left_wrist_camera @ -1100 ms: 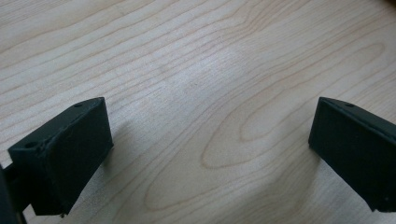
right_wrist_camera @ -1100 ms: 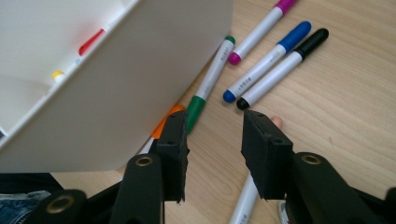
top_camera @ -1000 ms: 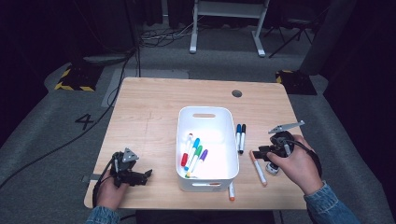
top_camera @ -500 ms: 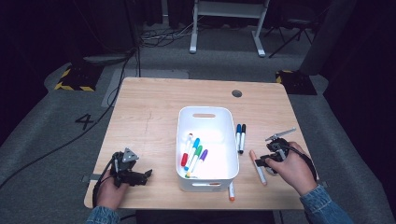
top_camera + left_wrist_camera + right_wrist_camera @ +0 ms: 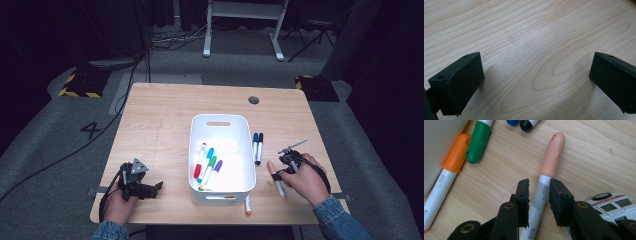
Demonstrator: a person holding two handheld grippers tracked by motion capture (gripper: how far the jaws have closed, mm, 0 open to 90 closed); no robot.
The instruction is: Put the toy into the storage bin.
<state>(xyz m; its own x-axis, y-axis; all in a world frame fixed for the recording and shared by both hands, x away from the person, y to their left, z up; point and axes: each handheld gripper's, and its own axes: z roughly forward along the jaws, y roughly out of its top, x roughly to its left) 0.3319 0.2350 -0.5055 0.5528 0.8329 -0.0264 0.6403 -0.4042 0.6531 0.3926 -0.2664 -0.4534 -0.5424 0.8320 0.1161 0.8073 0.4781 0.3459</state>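
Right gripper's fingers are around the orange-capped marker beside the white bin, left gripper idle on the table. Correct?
Wrong cap colour. The right gripper straddles the peach-capped marker, as the right gripper view shows; the orange-capped marker lies untouched by the white bin. The left gripper is idle.

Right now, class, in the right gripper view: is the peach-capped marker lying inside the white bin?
No, the peach-capped marker lies on the bare table, between the right tongs.

Toy ambulance (image 5: 614,203) cut off at edge, marker print perhaps unreadable
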